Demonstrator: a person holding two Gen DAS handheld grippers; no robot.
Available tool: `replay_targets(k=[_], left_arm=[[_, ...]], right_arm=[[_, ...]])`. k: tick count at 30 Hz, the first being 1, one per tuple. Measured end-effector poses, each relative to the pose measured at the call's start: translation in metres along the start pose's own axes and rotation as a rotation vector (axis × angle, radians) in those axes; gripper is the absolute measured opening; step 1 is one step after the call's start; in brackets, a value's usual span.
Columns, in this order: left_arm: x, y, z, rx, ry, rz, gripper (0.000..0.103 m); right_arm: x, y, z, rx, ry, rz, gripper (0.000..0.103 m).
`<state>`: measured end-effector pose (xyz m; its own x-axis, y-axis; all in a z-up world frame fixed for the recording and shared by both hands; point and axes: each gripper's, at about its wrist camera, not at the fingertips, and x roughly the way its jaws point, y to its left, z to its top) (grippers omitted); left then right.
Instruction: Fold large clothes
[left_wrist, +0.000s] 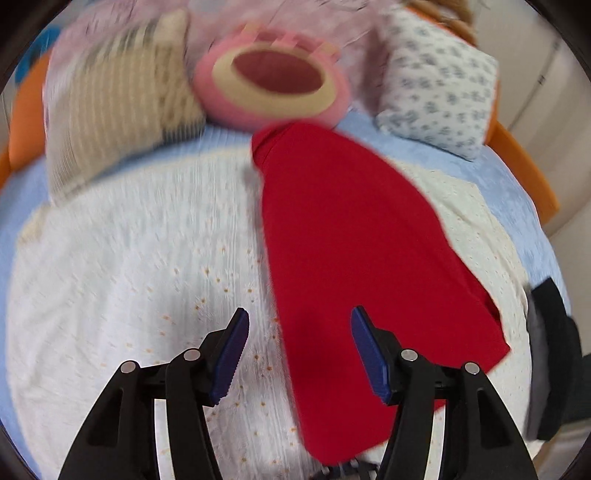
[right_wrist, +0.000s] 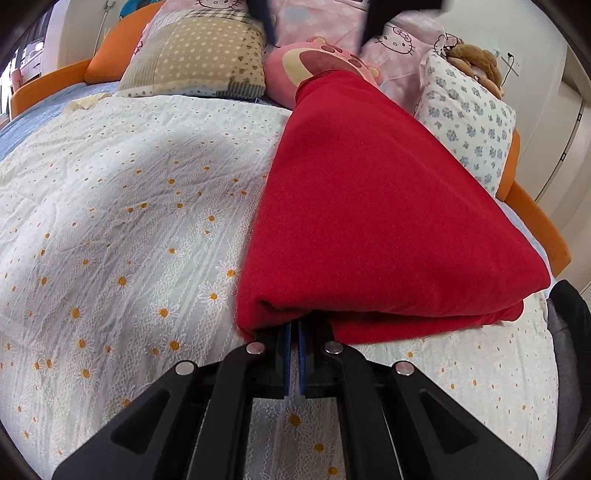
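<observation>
A red garment (left_wrist: 362, 251) lies folded in a long strip on the white daisy bedspread (left_wrist: 129, 277). In the left wrist view, which is motion-blurred, my left gripper (left_wrist: 297, 321) is open and empty above the garment's near left edge. In the right wrist view the garment (right_wrist: 376, 206) is doubled over, its near fold raised. My right gripper (right_wrist: 294, 328) is shut on the garment's near edge; the fingertips are hidden under the cloth. The left gripper shows as dark shapes at the top of the right wrist view (right_wrist: 317, 14).
Pillows line the headboard: a beige patchwork one (right_wrist: 199, 55), a pink bear cushion (right_wrist: 306, 59) and a blue-flowered one (right_wrist: 469, 122). An orange bed frame (right_wrist: 535, 221) runs along the right. A dark cloth (left_wrist: 550, 354) lies at the right edge.
</observation>
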<state>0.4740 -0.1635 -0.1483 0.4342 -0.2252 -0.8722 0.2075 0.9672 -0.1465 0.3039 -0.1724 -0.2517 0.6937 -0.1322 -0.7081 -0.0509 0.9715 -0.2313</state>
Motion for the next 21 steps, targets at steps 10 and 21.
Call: replay_targets(k=[10, 21], left_arm=[[0.054, -0.037, -0.008, 0.085, 0.031, 0.039, 0.042], [0.070, -0.043, -0.045, 0.045, -0.159, 0.086, 0.042]], right_arm=[[-0.050, -0.109, -0.011, 0.231, -0.106, 0.213, 0.006], [-0.009, -0.261, 0.135, 0.471, -0.052, 0.513, 0.007]])
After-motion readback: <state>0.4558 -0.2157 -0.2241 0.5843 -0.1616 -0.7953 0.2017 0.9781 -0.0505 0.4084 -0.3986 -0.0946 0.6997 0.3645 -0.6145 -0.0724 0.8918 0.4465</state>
